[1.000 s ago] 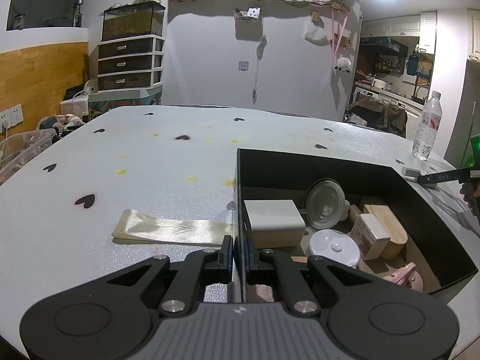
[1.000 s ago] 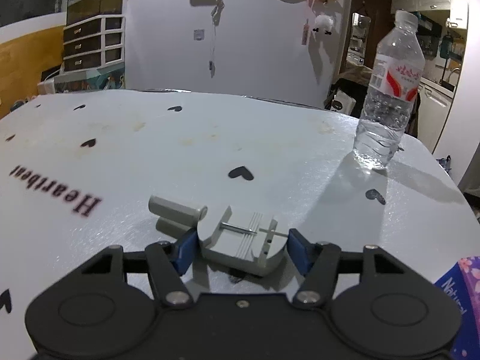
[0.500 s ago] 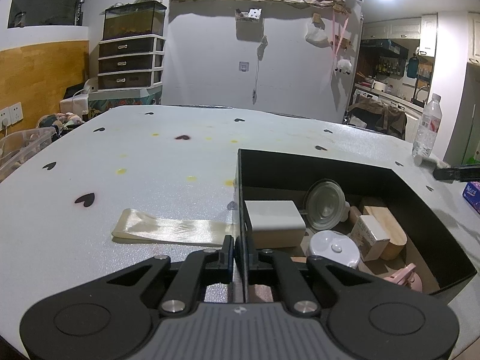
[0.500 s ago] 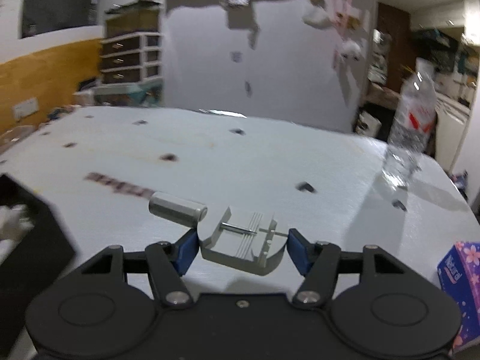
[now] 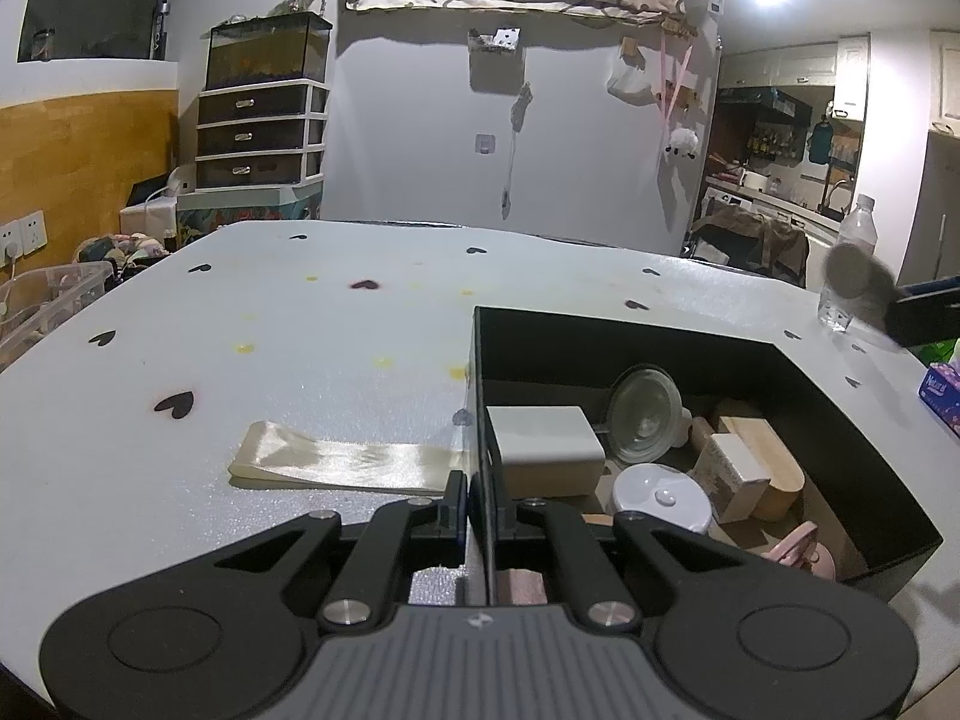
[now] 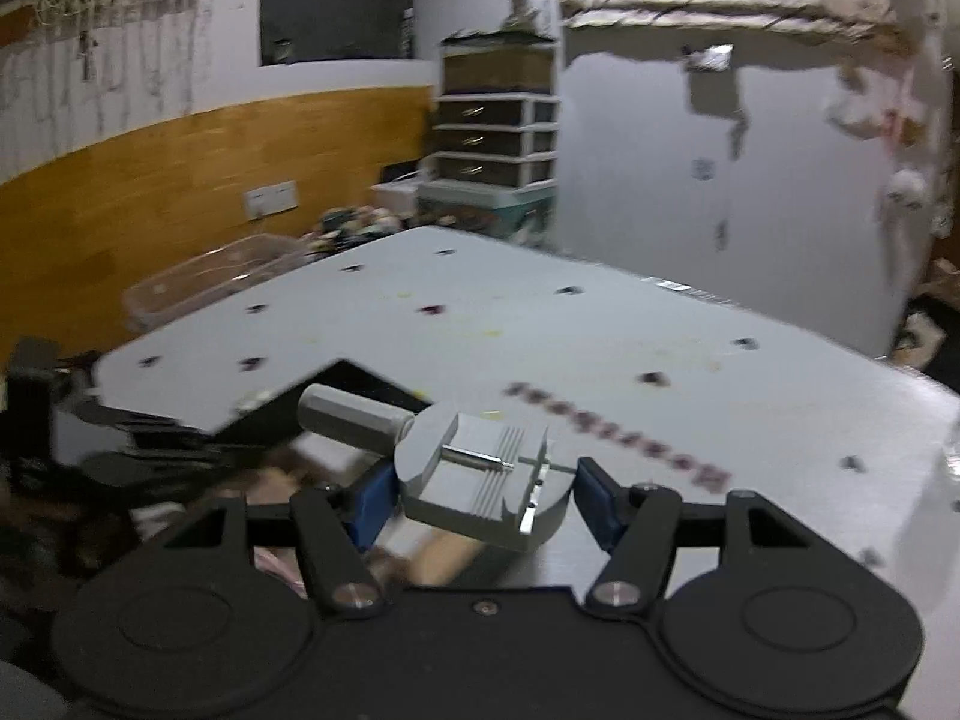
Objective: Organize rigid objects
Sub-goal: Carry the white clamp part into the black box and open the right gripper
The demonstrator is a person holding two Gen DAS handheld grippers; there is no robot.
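Here the step in hand appears to be the carrying of one more rigid item to the box (image 5: 690, 342); the next move would call for bringing that item over the open top, lowering it into a free spot among the contents, and only then letting the jaws part. The right tongs (image 6: 483, 489) grip a grey tool (image 6: 480, 480), a small block with a metal pin and a knob projecting to the left; both blue pads press its sides, with the jaws set partway open to its width. In the right wrist view the tool hangs clear of the table (image 6: 600, 330), and the black box lies just ahead and to the left of the tongs, blurred. The left tongs (image 5: 477, 498) are closed on the near wall of the box, which stands upright between the two fingers, seemingly to steady it. Ahead and to the right of these tongs, inside the box, lie a white block (image 5: 543, 441), a clear lid (image 5: 645, 414), a white cap (image 5: 660, 498), a small carton (image 5: 735, 477) and a wooden piece (image 5: 774, 456). To the left, just outside the wall, a ribbon (image 5: 348, 465) lies flat on the table. At far right, a blurred grey form is probably the approaching tool.
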